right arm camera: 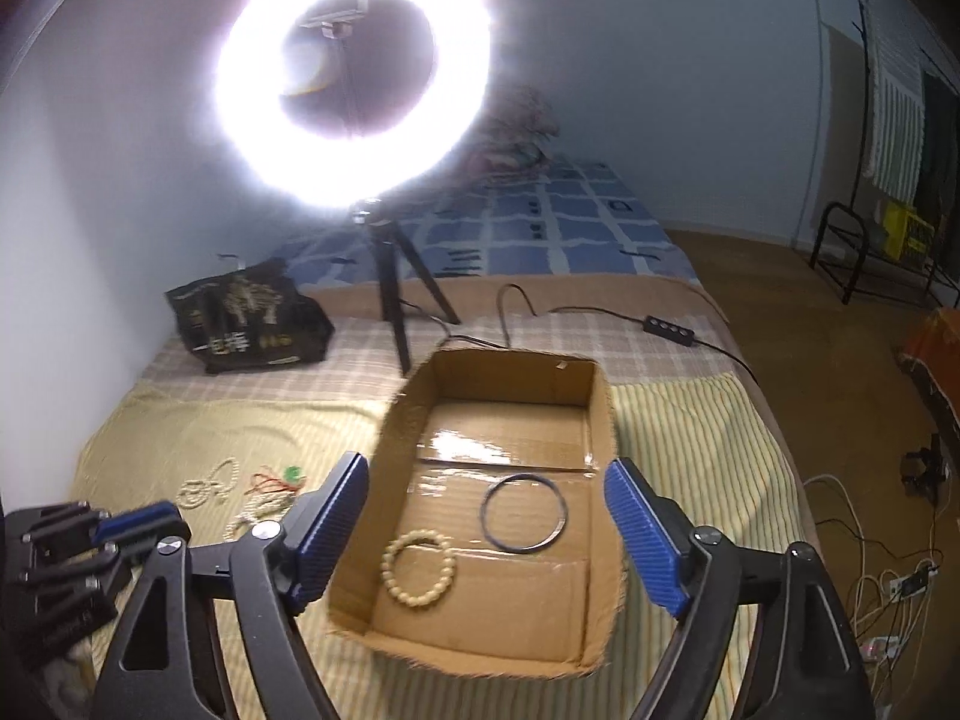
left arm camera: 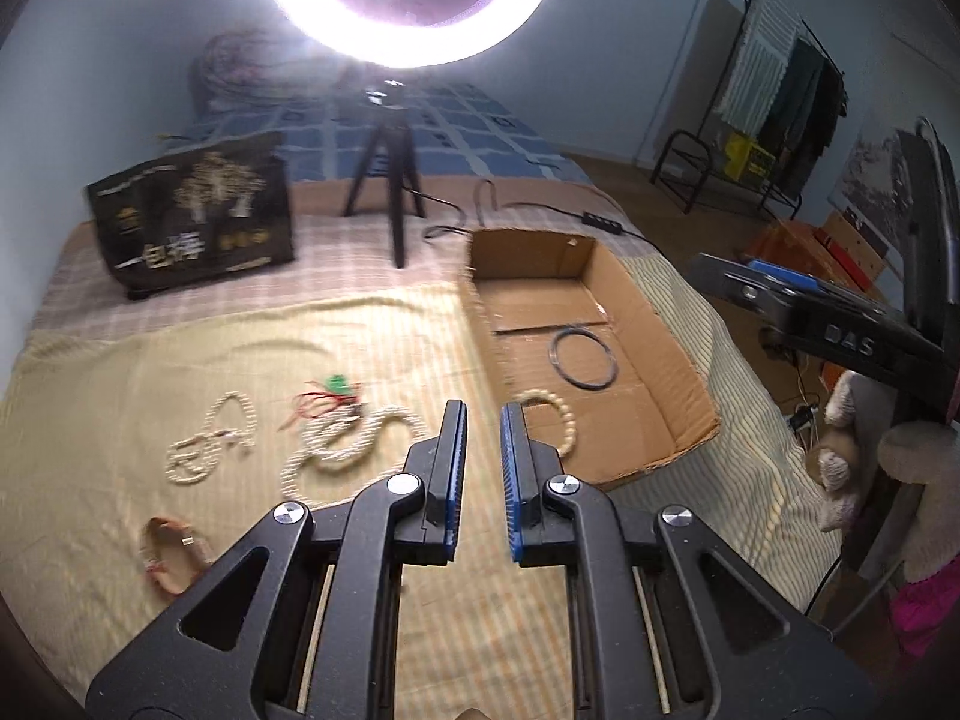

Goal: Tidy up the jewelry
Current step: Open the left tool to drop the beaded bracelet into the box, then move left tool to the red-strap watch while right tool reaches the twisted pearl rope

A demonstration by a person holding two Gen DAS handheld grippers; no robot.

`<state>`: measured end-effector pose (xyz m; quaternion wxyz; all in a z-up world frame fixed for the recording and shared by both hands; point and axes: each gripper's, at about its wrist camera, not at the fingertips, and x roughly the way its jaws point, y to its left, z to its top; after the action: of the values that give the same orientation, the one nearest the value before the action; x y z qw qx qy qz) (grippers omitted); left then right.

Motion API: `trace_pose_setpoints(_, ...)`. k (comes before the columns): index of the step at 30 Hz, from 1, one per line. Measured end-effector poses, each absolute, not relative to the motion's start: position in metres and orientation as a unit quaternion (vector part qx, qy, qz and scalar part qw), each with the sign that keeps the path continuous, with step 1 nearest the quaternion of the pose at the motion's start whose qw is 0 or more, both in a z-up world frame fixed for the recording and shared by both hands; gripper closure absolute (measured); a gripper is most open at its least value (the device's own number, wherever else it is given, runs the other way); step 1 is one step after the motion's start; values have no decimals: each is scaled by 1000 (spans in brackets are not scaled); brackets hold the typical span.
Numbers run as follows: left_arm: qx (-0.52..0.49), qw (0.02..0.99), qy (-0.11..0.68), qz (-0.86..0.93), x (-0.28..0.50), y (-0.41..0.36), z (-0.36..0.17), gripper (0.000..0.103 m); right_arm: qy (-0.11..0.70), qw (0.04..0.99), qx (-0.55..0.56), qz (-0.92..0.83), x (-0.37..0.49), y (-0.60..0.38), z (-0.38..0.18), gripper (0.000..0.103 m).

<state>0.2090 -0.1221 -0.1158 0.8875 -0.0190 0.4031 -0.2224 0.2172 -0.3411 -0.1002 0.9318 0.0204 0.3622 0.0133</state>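
A cream beaded bracelet (right arm camera: 419, 566) lies flat on the floor of the open cardboard box (right arm camera: 602, 420), lower left of the box in the right wrist view. Just above and right of it, apart from it, lies a thin dark bangle (right arm camera: 526, 513). The box sits on a yellow striped cloth (right arm camera: 690, 450) spread over the bed.

In the left wrist view, more jewelry lies on the cloth left of the box: a long string of cream beads (left arm camera: 336, 444) in loose loops, a smaller beaded strand (left arm camera: 210, 438) to its left, a red cord with a green piece (left arm camera: 327, 396) above them, and a tan bracelet (left arm camera: 174, 558) at lower left.

The right hand-held gripper (right arm camera: 486, 531) stands wide open above the box, with nothing between its blue pads. The left hand-held gripper (left arm camera: 483, 462) is nearly closed, a narrow gap between its pads, and holds nothing.

Beyond the box stand a ring light (right arm camera: 354, 78) on a small tripod (right arm camera: 399, 300) and a black printed bag (right arm camera: 252, 318).
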Motion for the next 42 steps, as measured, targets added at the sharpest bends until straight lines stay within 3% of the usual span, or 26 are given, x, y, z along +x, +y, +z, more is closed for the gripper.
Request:
trace_pose_setpoints(5, -1, 901, 393, -186, 194, -70, -115, 94, 353, 934, 2, 49, 202, -310, -93, 13)
trace_pose_setpoints(15, -22, 899, 422, -115, 177, 29, -140, 93, 377, 918, -37, 114, 199, -247, -104, 13)
trace_pose_setpoints(29, -114, 864, 481, -92, 183, 89, -191, 93, 456, 854, -96, 231, 216, -165, -158, 13)
trace_pose_setpoints(42, -172, 831, 520, -99, 213, 97, -234, 93, 531, 789, -162, 264, 251, -115, -232, 46)
